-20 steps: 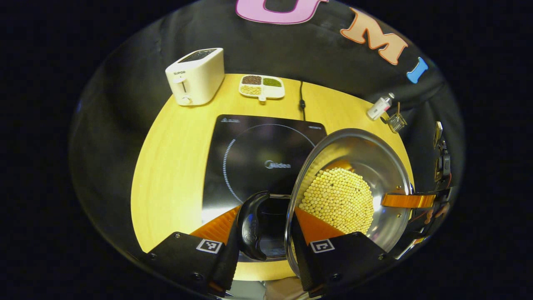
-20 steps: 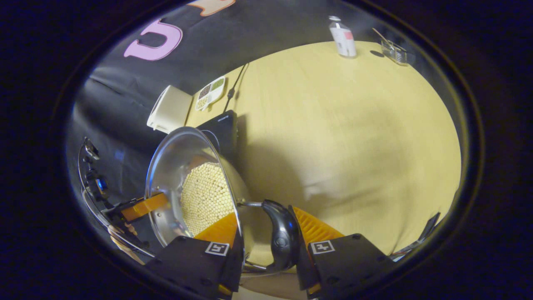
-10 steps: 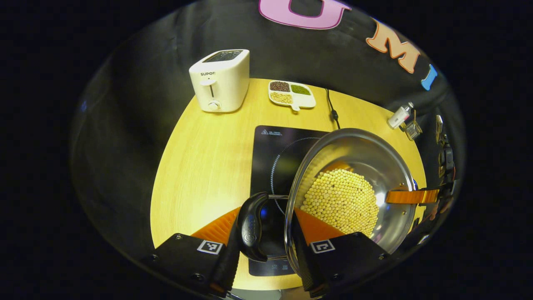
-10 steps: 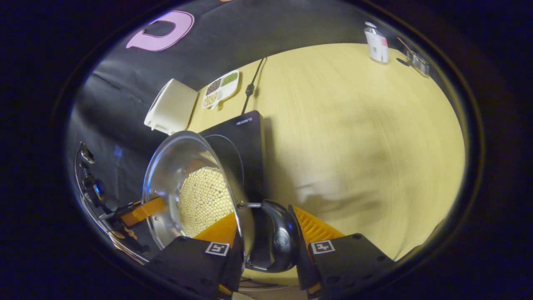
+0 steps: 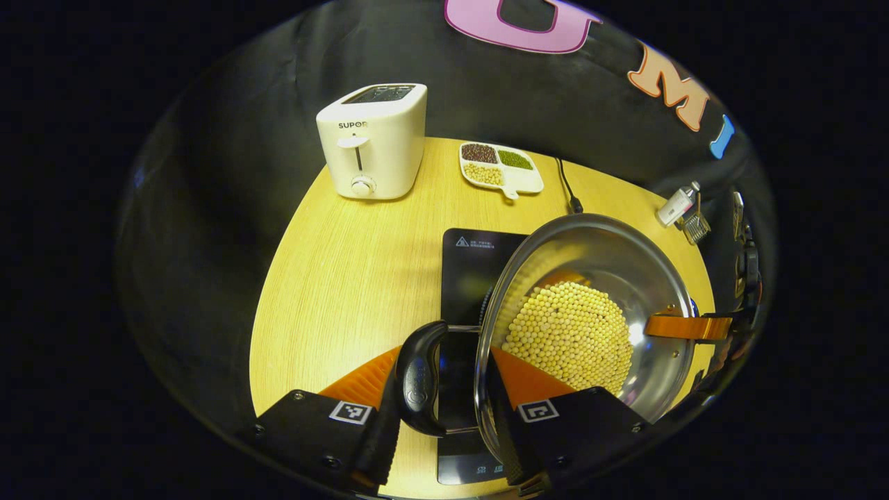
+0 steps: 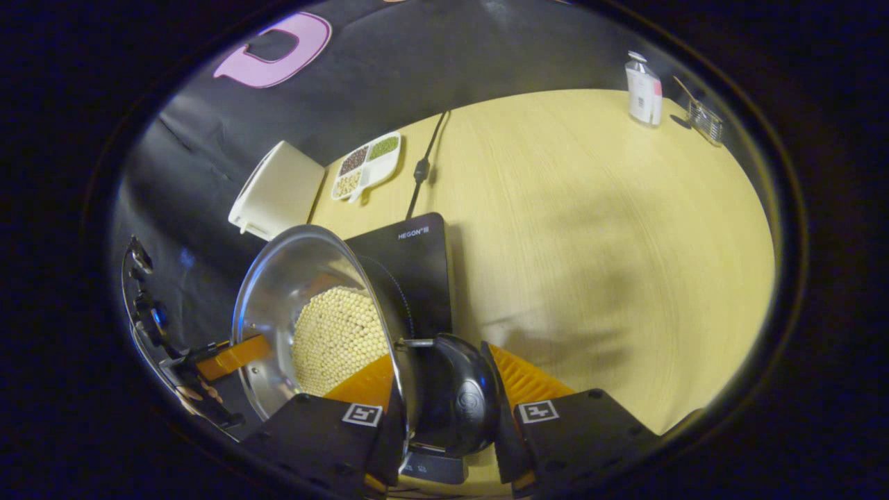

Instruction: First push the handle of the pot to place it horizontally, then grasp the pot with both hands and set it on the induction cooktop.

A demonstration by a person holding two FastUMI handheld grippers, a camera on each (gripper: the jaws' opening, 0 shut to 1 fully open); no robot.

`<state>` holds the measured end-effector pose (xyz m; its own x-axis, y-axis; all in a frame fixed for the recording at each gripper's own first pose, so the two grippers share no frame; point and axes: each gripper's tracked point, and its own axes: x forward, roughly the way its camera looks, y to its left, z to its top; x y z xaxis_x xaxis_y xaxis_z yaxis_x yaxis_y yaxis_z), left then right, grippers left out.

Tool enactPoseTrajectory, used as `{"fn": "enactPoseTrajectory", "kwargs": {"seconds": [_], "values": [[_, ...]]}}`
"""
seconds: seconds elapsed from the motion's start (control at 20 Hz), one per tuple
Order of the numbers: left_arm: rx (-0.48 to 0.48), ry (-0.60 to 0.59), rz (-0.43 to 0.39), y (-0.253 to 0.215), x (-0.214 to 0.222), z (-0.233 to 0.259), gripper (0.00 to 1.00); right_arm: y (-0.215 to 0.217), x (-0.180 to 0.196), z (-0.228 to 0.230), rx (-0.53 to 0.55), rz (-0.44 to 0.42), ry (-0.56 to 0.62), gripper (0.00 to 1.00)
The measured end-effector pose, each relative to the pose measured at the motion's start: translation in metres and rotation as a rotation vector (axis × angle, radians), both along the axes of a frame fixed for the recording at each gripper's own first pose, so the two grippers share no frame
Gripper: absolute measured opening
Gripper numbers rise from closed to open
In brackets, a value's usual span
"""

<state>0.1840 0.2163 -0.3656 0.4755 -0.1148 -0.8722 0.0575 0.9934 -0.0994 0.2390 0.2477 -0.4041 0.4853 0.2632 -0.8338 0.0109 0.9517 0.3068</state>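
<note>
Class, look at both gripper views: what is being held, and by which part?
The steel pot is held by its two black side handles: the left gripper clamps one handle, the right gripper the other handle.

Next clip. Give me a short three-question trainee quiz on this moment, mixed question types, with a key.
1. True or false: the pot is empty.
2. What do the left tongs grip?
A. the toaster
B. a black pot handle
C. the divided dish
3. Fill in: the right tongs are shut on the pot's other black ____.

Key: 1 false, it holds pale yellow beans; 2 B; 3 handle.
</note>
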Motion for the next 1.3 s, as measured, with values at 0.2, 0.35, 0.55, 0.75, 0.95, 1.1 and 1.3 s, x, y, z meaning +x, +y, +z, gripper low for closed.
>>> {"fn": "enactPoseTrajectory", "kwargs": {"seconds": [0.2, 0.35, 0.55, 0.75, 0.95, 1.1, 1.3], "values": [[-0.013, -0.010, -0.002, 0.000, 0.003, -0.001, 0.62, 0.001, 0.004, 0.002, 0.006, 0.001, -0.004, 0.50], [-0.024, -0.014, 0.002, -0.001, 0.002, -0.002, 0.64, 0.001, 0.007, 0.000, 0.008, 0.007, -0.014, 0.52], [-0.034, -0.021, 0.006, -0.001, 0.001, -0.002, 0.64, 0.001, 0.008, 0.000, 0.006, 0.003, -0.016, 0.60], [-0.030, -0.042, 0.029, 0.003, 0.001, -0.004, 0.70, 0.000, 0.007, -0.001, 0.006, -0.002, -0.006, 0.56], [-0.007, -0.095, 0.076, 0.018, 0.000, 0.004, 0.89, -0.010, 0.015, 0.012, -0.005, -0.037, -0.061, 0.72], [-0.046, -0.244, 0.126, 0.015, 0.013, 0.027, 1.00, -0.014, 0.025, 0.039, 0.034, -0.059, -0.164, 0.99], [-0.026, -0.399, 0.191, 0.023, 0.019, 0.061, 0.98, -0.026, 0.027, 0.075, 0.050, -0.057, -0.291, 1.00]]}}
